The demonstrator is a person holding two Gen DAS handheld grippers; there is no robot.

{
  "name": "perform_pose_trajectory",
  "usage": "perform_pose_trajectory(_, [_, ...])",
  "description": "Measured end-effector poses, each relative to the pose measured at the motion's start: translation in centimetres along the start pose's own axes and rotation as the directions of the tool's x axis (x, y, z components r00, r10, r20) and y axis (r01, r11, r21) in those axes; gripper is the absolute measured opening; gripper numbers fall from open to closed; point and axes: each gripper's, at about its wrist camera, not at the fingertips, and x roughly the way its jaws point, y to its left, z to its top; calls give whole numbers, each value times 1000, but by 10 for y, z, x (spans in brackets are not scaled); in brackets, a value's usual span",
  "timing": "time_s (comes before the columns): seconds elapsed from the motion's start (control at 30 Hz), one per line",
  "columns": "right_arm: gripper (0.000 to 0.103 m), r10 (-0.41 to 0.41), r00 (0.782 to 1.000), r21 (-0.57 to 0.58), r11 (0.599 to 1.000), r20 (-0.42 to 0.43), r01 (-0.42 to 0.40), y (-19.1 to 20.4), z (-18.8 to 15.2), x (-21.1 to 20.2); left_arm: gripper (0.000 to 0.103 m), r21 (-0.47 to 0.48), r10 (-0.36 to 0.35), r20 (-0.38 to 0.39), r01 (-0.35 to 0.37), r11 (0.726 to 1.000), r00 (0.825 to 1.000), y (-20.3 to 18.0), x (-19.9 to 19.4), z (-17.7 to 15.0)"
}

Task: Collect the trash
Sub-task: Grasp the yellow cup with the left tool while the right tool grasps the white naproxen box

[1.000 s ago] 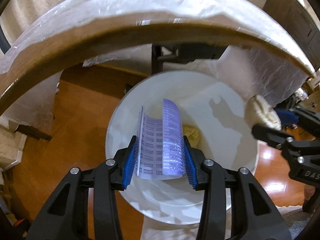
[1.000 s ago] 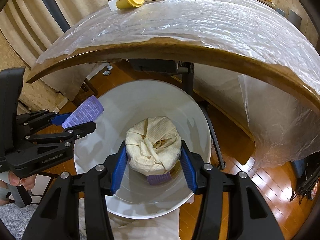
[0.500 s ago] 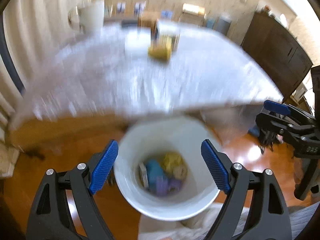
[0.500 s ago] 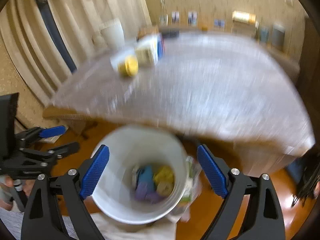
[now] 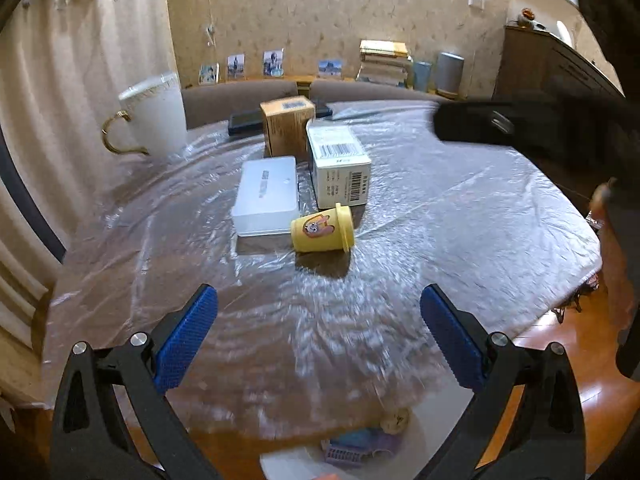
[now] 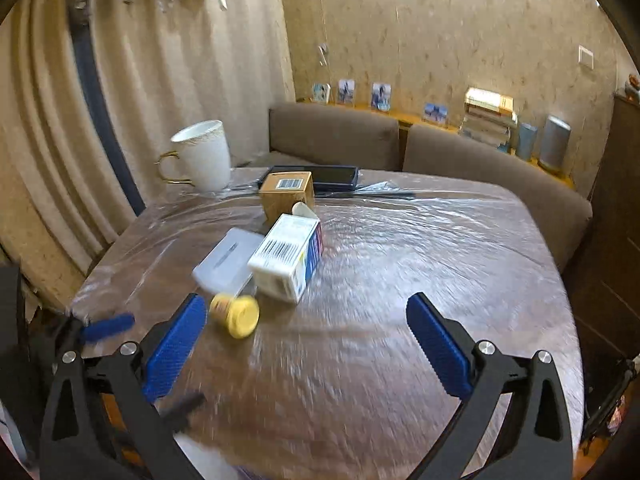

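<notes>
My left gripper (image 5: 316, 292) hovers over the near edge of the plastic-covered table (image 5: 460, 232); its jaws are opening wide with nothing between them. The right gripper (image 6: 306, 300) is above the same table, jaws also opening and empty. A yellow cup (image 5: 322, 229) (image 6: 236, 314) lies on its side ahead of both grippers. Behind it are a white barcode box (image 5: 340, 164) (image 6: 286, 262), a translucent plastic case (image 5: 268, 194) (image 6: 226, 262) and a brown carton (image 5: 286, 124) (image 6: 286, 192). The white bin's rim (image 5: 288, 466) shows below the table edge, with crumpled trash (image 5: 360, 442) inside.
A white mug (image 5: 154, 116) (image 6: 204, 156) with a gold handle stands at the far left of the table, and a dark phone (image 6: 332, 178) lies at the back. Brown sofa backs (image 6: 480, 168) run behind the table. Curtains hang on the left; a dark cabinet (image 5: 560, 68) stands on the right.
Both grippers let go of their trash, a purple printed wrapper and a crumpled paper wad, into the bin. They opened wide and rose from under the table edge to above the tabletop.
</notes>
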Motion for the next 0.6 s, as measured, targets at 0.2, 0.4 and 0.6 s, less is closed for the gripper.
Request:
perform_pose_trajectory(0.2, [97, 56, 992, 74, 996, -111, -48, 6, 22, 62, 99, -102, -35, -33, 31, 994, 999, 18, 27, 10])
perform_pose_trajectory(0.4, [84, 25, 985, 43, 999, -171, -18, 17, 28, 102, 77, -98, -29, -66, 23, 995, 997, 20, 45, 16])
perform_pose_trajectory(0.6, [71, 14, 981, 49, 999, -195, -4, 17, 28, 118, 66, -107, -77, -73, 69, 992, 994, 18, 54, 23])
